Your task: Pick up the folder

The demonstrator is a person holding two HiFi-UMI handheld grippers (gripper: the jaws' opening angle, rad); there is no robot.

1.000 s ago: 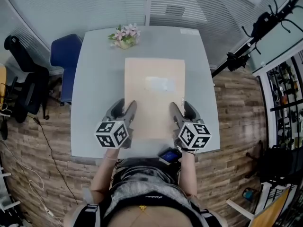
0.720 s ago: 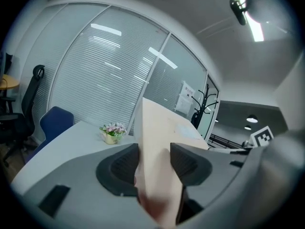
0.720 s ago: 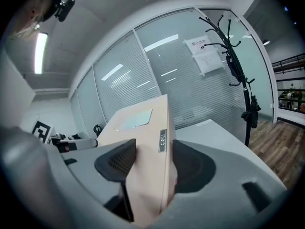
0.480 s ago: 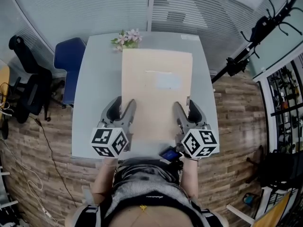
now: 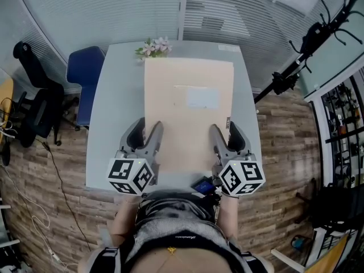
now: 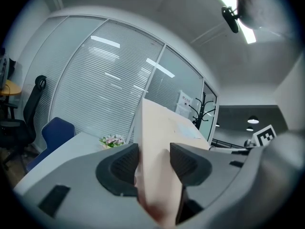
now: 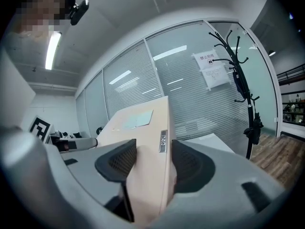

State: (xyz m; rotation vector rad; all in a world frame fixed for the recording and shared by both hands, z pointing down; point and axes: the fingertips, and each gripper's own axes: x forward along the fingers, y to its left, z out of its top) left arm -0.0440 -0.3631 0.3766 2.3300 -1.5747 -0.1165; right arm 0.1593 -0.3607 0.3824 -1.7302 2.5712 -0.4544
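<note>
Head view: the folder looks larger than a second ago. Its far edge now overlaps the flowers beyond the claws, where a strip of bare tabletop lay between them earlier. Both claws also sit nearer the camera. I judge that the folder has come off the tabletop, so the pick-up is all but done and what remains is holding it level. The left claw is clamped on the folder's near left edge and the right claw on its near right edge. The folder spans between them and stretches away ahead of both. It is a flat, stiff-looking rectangle, pale beige and matt, with a whitish label ahead of the claws, nearer the right one.

Left gripper view: the jaws are closed on the folder's edge, with a dark ribbed pad on each face. The folder runs straight ahead from the claw without sagging. The flowers stand low and to the claw's left, on the smooth grey tabletop.

Right gripper view: these jaws also grip the folder, a textured pad on each face. A small silvery tab sits on the folder's squared side edge just ahead of the jaws, and a black coat rack stands far off to the claw's right
</note>
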